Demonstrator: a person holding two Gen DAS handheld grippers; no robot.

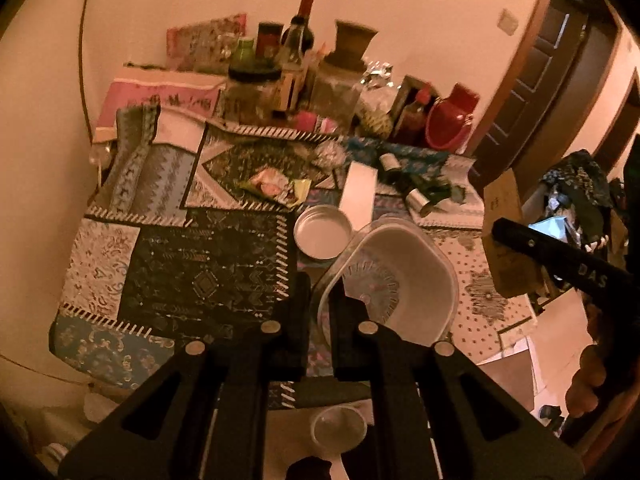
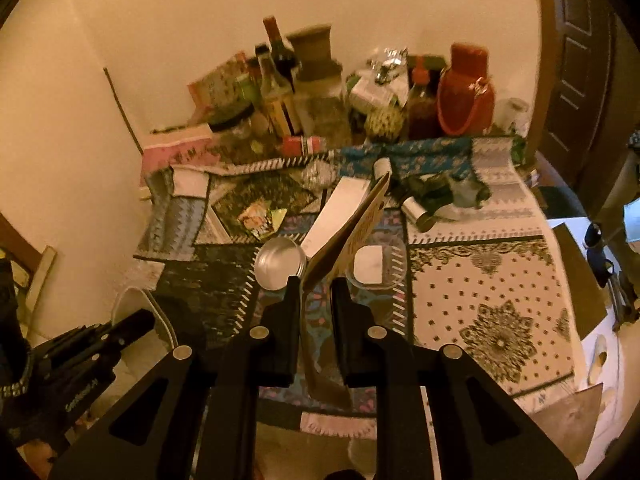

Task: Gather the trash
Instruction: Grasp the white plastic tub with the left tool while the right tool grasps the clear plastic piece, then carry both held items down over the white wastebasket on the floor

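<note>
My left gripper (image 1: 320,284) is shut on the rim of a clear plastic tub (image 1: 400,280), held tilted above the patterned tablecloth (image 1: 200,280). My right gripper (image 2: 316,286) is shut on the flap of a cardboard box (image 2: 352,228); the box with trash in it shows at the right in the left wrist view (image 1: 508,240). On the table lie a crumpled snack wrapper (image 1: 272,186), a metal lid (image 1: 323,236), a white carton (image 1: 358,192), a small can (image 1: 420,202) and dark crumpled wrappers (image 1: 436,190). In the right wrist view a clear tub (image 2: 374,266) sits just past the fingers.
Bottles, jars and a red jug (image 1: 452,116) crowd the table's back edge against the wall. A wooden door (image 1: 532,80) stands at the right. A clear cup (image 1: 338,426) shows below my left gripper. Floor lies beyond the table's right edge.
</note>
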